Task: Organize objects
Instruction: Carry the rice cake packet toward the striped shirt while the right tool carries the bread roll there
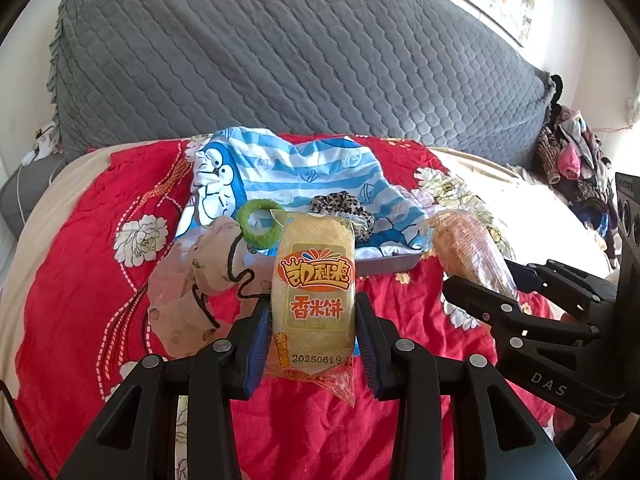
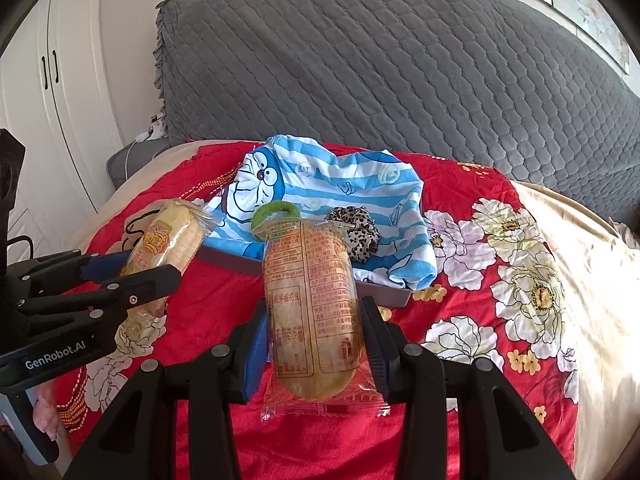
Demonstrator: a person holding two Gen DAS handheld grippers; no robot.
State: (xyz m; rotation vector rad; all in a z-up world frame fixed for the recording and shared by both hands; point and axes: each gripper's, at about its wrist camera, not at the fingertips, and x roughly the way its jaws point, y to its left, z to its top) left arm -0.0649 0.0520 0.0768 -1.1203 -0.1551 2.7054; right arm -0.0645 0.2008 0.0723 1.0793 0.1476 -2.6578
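Observation:
My left gripper (image 1: 314, 336) is shut on a yellow rice cracker packet (image 1: 314, 288), held above the red bedspread; it also shows in the right wrist view (image 2: 166, 240). My right gripper (image 2: 316, 340) is shut on a second rice cracker packet (image 2: 312, 304), its printed back facing me; this packet also shows in the left wrist view (image 1: 472, 252). Beyond both lies a grey tray (image 2: 384, 294) covered by a blue striped cartoon cloth (image 2: 332, 184). A green hair ring (image 1: 258, 224) and a leopard scrunchie (image 2: 356, 232) rest on the cloth.
A pink patterned cloth with black cord (image 1: 192, 280) lies left of the tray. The red floral bedspread (image 2: 500, 264) covers the bed. A grey quilted headboard (image 1: 280, 52) stands behind. Clothes pile (image 1: 572, 152) at the far right. White wardrobe (image 2: 52, 92) at left.

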